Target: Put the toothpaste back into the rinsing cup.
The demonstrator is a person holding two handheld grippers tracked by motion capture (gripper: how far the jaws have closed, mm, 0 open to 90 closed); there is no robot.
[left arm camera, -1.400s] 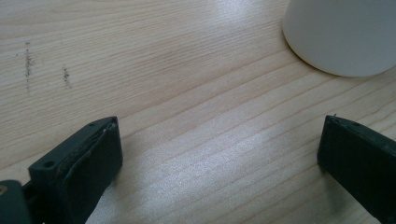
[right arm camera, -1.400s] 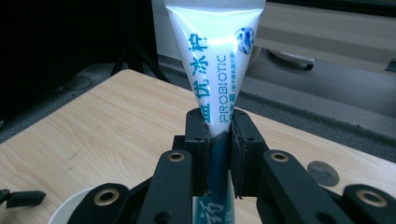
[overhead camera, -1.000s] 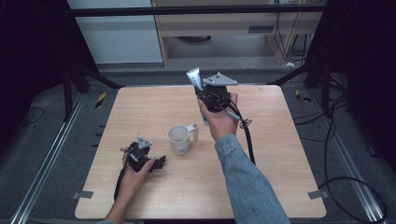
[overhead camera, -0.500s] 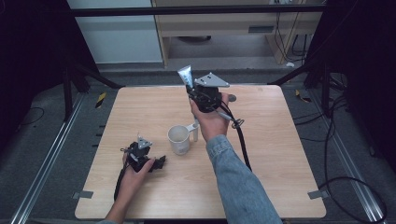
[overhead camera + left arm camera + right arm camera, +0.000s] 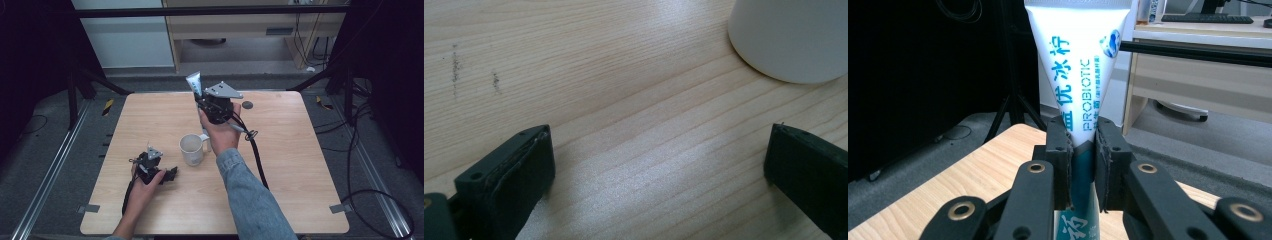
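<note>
My right gripper (image 5: 201,101) is shut on a white and teal toothpaste tube (image 5: 194,84), held upright above the far middle of the table. In the right gripper view the tube (image 5: 1079,65) rises wide end up, and the right gripper (image 5: 1081,150) pinches its lower part between both pads. A white mug (image 5: 191,149) stands on the wooden table (image 5: 300,165) just in front of that hand. My left gripper (image 5: 171,174) rests low on the table to the mug's left. Seen from the left gripper view, the left gripper (image 5: 659,165) is open over bare wood, with the mug (image 5: 794,35) ahead to the right.
A small dark round mark (image 5: 247,104) lies on the table near its far edge. The right gripper's cable (image 5: 257,160) trails across the table beside the sleeve. Beyond the table stand a desk (image 5: 240,30) and dark stand legs (image 5: 85,82).
The right hand carried the tube leftward along the far side of the table and a little nearer, coming over the mug's far side. The left gripper kept still.
</note>
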